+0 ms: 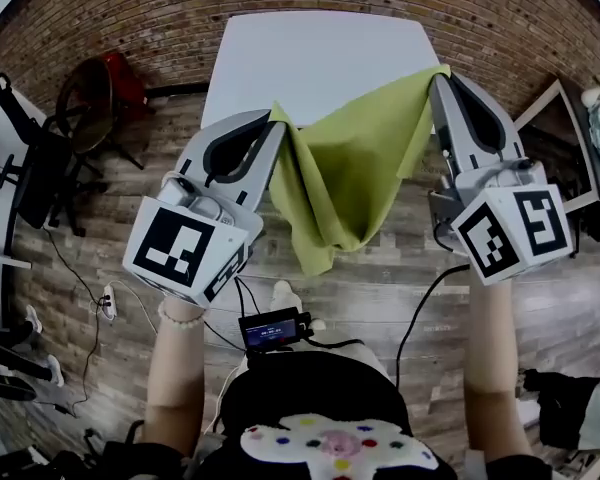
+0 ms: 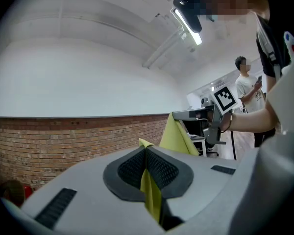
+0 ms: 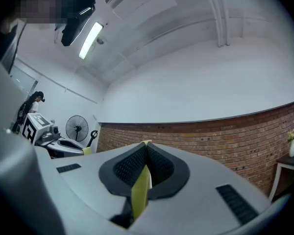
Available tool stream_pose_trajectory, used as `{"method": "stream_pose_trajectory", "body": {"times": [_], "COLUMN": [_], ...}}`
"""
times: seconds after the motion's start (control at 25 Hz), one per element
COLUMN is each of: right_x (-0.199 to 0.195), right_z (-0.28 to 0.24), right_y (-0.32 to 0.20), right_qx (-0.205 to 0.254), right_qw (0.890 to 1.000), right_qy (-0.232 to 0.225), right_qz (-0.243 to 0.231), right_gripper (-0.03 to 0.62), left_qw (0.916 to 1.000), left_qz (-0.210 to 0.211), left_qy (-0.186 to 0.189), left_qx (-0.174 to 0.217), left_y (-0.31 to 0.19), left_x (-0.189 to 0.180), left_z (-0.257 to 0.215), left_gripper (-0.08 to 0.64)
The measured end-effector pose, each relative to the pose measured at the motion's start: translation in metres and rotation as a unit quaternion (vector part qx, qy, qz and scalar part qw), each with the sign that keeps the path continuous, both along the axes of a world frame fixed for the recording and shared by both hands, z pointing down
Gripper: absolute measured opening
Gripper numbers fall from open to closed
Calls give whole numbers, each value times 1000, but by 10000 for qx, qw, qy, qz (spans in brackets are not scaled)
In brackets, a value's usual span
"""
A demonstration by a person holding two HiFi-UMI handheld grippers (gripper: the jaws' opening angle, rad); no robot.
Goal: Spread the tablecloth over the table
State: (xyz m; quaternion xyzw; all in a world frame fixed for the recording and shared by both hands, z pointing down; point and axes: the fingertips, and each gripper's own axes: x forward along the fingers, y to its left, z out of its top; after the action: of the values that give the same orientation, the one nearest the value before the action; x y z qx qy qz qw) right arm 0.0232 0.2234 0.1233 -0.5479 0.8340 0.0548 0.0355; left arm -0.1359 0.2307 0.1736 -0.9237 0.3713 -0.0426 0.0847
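Two grippers: the left gripper [image 1: 276, 120] and the right gripper [image 1: 437, 78]. Two marker cubes: the left cube [image 1: 185, 248] and the right cube [image 1: 510, 233]. One green tablecloth [image 1: 345, 173]. One white table [image 1: 310, 53]. One small screen [image 1: 272, 328] at the wearer's waist. One bead bracelet [image 1: 184, 317]. One power strip [image 1: 108, 303] on the floor. One red seat [image 1: 120, 80] by the brick wall. The gripper views add one ceiling lamp [image 3: 90, 39], one fan [image 3: 77, 128], one side table [image 3: 285, 173] and one bystander [image 2: 246, 89].
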Motion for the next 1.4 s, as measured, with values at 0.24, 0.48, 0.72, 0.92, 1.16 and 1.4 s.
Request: {"method": "stream_pose_trajectory", "body": {"times": [0.24, 0.48, 0.72, 0.92, 1.16, 1.4], "right_x": [2, 1, -4, -11, -19, -22], "right_z": [14, 27, 44, 55, 65, 76], "right_y": [-13, -52, -97, -132, -167, -190], "right_qx": [-37, -231, -482, -655, -781, -907], "right_qw": [10000, 9990, 9969, 9943, 9910, 9869], "right_qy": [-42, 108, 51, -35, -28, -161], "right_qz": [77, 367, 618, 846, 1085, 1322], "right_gripper": [34, 34, 34, 34, 34, 34], "left_qw": [10000, 9997, 9988, 9969, 9937, 9909], "left_qz": [46, 193, 399, 626, 882, 1065], "left_qy": [-1, -120, -110, -3, -17, 31], "left_qx": [-7, -93, -276, -468, -692, -826], "left_y": [-20, -74, -122, -157, -192, -224], "left_x": [-4, -13, -19, -25, -26, -30], "left_z": [14, 25, 38, 50, 60, 70], "left_gripper": [15, 15, 15, 15, 15, 15]}}
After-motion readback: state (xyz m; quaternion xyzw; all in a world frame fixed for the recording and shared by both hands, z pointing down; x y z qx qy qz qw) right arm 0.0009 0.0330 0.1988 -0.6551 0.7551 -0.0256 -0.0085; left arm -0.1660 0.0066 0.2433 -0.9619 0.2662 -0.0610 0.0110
